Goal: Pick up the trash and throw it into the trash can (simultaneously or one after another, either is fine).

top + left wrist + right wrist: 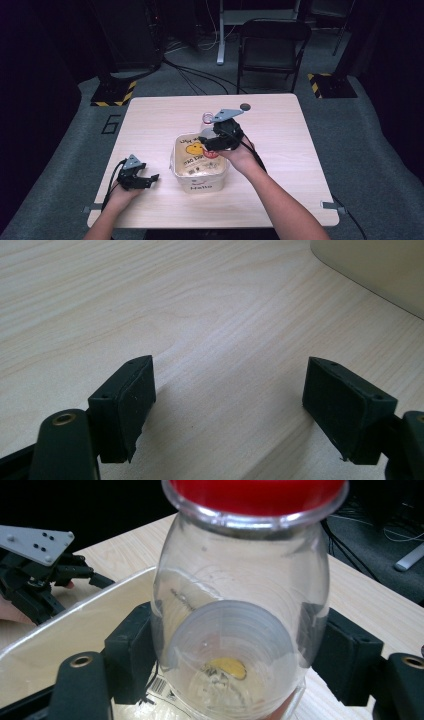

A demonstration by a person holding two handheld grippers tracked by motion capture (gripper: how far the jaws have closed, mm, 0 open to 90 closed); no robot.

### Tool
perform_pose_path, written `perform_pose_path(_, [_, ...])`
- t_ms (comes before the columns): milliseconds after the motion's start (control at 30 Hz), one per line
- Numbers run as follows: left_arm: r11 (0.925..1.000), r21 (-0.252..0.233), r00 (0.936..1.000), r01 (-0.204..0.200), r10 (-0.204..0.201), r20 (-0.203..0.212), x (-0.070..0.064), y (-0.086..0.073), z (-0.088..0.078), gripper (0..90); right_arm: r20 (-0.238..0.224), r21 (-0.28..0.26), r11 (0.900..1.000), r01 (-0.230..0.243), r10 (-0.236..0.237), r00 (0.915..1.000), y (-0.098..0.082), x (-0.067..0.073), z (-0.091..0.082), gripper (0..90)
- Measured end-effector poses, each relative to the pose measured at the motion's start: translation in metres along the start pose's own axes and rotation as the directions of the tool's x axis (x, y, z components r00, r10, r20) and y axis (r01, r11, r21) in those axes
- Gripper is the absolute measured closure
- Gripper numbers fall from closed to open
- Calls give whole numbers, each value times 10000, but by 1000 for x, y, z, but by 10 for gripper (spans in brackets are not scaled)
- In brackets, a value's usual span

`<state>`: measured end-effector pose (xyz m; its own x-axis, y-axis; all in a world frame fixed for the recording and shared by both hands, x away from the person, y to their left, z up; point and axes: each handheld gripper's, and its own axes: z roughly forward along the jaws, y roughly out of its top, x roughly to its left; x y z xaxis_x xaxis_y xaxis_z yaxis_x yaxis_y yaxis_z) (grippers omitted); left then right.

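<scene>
From the high view, a pale wooden table point(150, 120) carries a cream plastic tub point(200, 167) printed with a yellow face and dark lettering, standing near the middle towards the person's side. The right gripper point(212, 137) hangs over the tub's far rim, with the grey three-cornered plate on top of it, and a clear bottle point(206, 119) with a red cap shows just beyond it; from this height the bottle is small and partly hidden, so how it sits in the jaws is hard to read here. The left gripper point(145, 179) rests low on the table to the left of the tub, apart from it. A black folding chair point(272, 47) stands on the floor beyond the table. In the left gripper view, the two black jaws stand wide apart with only bare tabletop point(200, 315) between them, and a corner of the tub point(375, 270) shows at the upper right. In the right gripper view, the clear bottle point(240, 610) sits between the black pads, both of which press against its sides, so the right gripper point(235, 655) holds it; the red cap point(255, 492) is at the top of the picture and the bottle's round base faces the camera. Below it lies the tub's open mouth, its rim point(75, 615) running to the left, and the left gripper point(35, 580) rests on the table farther off.
</scene>
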<state>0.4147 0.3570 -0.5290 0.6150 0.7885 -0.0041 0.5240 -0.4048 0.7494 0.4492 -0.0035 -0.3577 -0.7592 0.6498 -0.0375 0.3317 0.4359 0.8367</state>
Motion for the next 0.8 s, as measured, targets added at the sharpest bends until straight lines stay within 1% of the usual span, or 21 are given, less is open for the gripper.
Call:
perform_pose_path(200, [10000,-33,10000,-8,8,-24,0,0,0,212,-86,151,9997,-169,170,9998,-8,-1,8,258])
perform_pose_path(233, [10000,-29,10000,-12,12,-23,0,0,0,212,-84,249,9994,-222,224,9997,-9,-1,9,258])
perform_pose_path(300, [10000,-28,10000,-9,9,-22,0,0,0,212,-93,252,9996,-130,133,9999,-12,-1,12,257])
perform_pose_path(367, [10000,33,10000,-23,23,-3,0,0,0,212,11,348,9993,-125,124,9999,-14,0,14,257])
perform_pose_path(400, [10000,-41,10000,-7,7,-28,0,0,0,212,19,324,9995,-71,70,10000,-15,0,14,257])
perform_pose_path(500, [10000,-33,10000,-10,10,-24,0,0,0,212,49,367,9991,-233,231,9997,-16,0,16,258])
perform_pose_path(533, [10000,2,10000,-13,13,-7,0,0,0,212,34,330,9992,-208,207,9998,-17,-1,17,257])
perform_pose_path(633, [10000,20,10000,-17,17,10,0,0,0,212,18,489,9987,-169,168,9999,-19,0,20,257])
perform_pose_path(667, [10000,2,10000,-14,14,-7,0,0,0,212,14,527,9986,-91,90,10000,-20,0,21,257])
perform_pose_path(733, [10000,3,10000,-13,13,-6,0,0,0,212,38,688,9975,-163,161,9999,-22,2,23,257])
perform_pose_path(767, [10000,-47,10000,-6,6,-31,0,0,0,212,34,697,9975,-67,65,10000,-22,2,24,256])
perform_pose_path(800, [10000,1,10000,-13,13,0,0,0,0,212,32,753,9971,-84,82,10000,-22,3,24,256])
